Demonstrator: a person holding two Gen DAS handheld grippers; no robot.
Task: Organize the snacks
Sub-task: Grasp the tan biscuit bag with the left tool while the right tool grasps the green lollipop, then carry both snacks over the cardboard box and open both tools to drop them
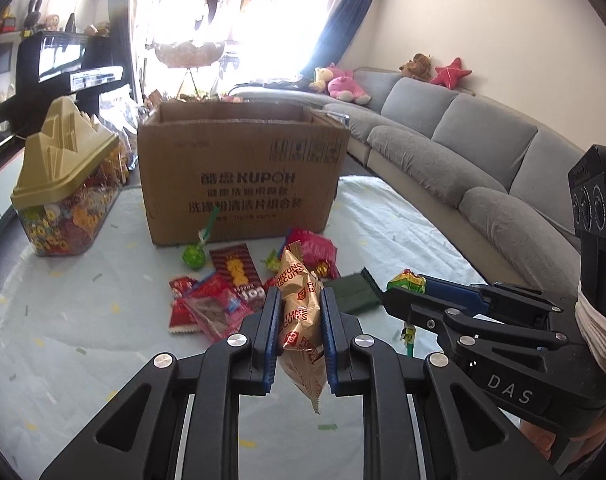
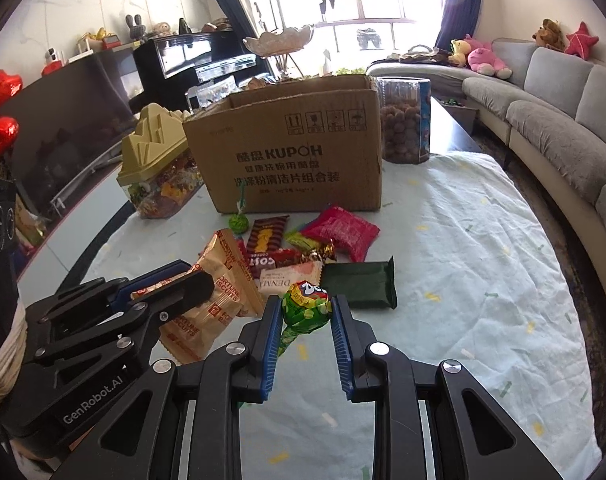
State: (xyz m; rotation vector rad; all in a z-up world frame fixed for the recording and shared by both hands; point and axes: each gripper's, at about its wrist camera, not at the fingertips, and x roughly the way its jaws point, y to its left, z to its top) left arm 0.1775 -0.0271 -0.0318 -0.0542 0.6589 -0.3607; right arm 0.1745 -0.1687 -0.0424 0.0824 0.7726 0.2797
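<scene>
My left gripper is shut on a gold Fortune Biscuits packet, held above the table; the gripper also shows in the right wrist view with the packet. My right gripper is shut on a green wrapped lollipop, its stick hanging down; the lollipop also shows in the left wrist view. Several loose snacks lie on the table: a red packet, a dark green bar, a striped packet, another green lollipop. An open cardboard box stands behind them.
A clear snack container with a tan lid stands left of the box. A tall clear jar of brown snacks stands at its right rear. The table has a pale cloth. A grey sofa runs along the right.
</scene>
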